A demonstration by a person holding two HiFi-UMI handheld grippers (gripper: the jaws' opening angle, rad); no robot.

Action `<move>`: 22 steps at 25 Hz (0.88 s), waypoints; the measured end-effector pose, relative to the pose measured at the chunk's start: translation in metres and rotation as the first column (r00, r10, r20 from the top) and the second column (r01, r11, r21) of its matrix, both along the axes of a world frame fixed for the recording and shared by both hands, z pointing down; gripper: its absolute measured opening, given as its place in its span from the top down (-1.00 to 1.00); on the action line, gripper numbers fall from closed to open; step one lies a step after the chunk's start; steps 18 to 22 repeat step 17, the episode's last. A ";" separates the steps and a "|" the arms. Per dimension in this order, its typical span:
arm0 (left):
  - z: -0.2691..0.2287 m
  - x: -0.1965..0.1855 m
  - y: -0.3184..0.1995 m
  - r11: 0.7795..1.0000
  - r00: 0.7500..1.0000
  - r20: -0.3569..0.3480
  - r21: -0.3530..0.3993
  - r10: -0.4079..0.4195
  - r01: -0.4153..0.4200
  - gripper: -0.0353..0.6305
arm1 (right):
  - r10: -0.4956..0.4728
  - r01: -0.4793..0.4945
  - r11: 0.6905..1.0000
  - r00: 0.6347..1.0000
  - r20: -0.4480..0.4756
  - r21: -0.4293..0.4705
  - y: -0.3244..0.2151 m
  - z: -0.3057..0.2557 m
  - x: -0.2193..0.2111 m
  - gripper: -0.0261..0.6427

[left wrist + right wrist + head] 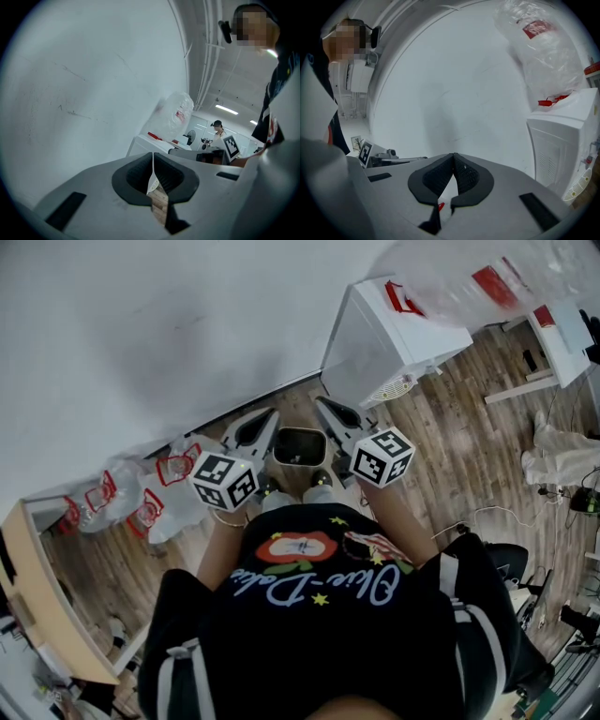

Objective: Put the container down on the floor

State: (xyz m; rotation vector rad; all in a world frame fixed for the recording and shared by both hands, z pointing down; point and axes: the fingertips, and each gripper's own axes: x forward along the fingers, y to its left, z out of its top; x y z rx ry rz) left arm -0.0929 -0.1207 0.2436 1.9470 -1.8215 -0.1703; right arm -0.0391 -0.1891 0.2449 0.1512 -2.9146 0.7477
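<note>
As jaws meet — L gripper (153, 159): closed, empty | R gripper (453, 161): closed, empty | container (299, 446) on floor (450, 427), betw. both, untouched

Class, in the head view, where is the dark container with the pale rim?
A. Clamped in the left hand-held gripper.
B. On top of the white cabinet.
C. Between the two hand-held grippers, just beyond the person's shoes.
C: the container sits between the left hand-held gripper and the right hand-held gripper, both shut on nothing, beyond the shoes.

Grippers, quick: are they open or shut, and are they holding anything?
Left gripper: closed, holding nothing.
Right gripper: closed, holding nothing.
</note>
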 end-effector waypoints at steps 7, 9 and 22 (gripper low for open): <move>-0.004 -0.001 0.000 1.000 1.000 0.000 0.009 -0.003 0.003 0.86 | 0.011 -0.011 1.000 1.000 0.006 0.011 -0.002 -0.004 0.001 0.93; -0.005 -0.002 -0.002 1.000 1.000 0.001 0.011 -0.004 0.004 0.86 | 0.015 -0.015 1.000 1.000 0.007 0.013 -0.003 -0.004 0.000 0.93; -0.009 -0.009 -0.001 1.000 1.000 0.009 0.022 -0.010 0.010 0.86 | 0.024 -0.025 0.999 1.000 0.012 0.030 -0.006 -0.007 -0.005 0.92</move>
